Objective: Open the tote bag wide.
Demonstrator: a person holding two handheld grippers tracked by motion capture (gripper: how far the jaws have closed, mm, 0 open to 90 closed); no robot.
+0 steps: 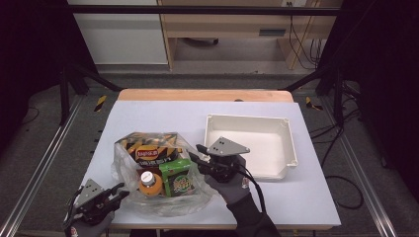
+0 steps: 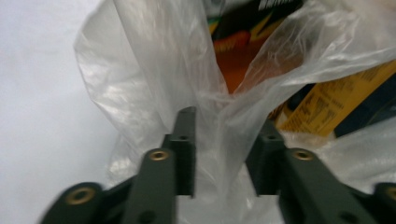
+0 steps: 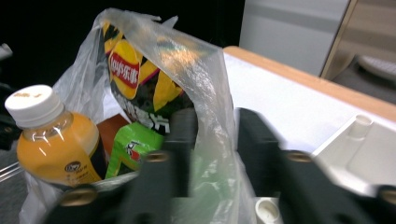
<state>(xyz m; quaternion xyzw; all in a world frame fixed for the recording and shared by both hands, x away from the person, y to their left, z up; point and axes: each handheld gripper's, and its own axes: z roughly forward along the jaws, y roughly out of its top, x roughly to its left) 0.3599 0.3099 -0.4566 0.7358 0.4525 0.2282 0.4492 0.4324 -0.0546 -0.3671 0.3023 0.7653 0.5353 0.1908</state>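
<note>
A clear plastic bag [image 1: 168,205] lies on the white table [image 1: 163,111]. It holds a yellow and black chip packet [image 1: 150,148], a green box [image 1: 179,180] and an orange drink bottle [image 1: 146,181] with a white cap. My left gripper [image 1: 121,190] is at the bag's near left corner. Its jaws stand apart with loose bag film [image 2: 154,70] between them [image 2: 222,121]. My right gripper [image 1: 195,152] is at the bag's right edge. In the right gripper view the bag's raised handle strip [image 3: 205,79] runs down between its parted jaws [image 3: 217,116], next to the bottle [image 3: 51,135], chip packet [image 3: 126,70] and green box [image 3: 133,147].
A white plastic tray [image 1: 247,119] stands on the table just right of the bag, close behind my right gripper, and its rim [image 3: 369,140] shows in the right gripper view. The table's wooden far edge [image 1: 205,95] lies beyond. Bare tabletop stretches behind the bag.
</note>
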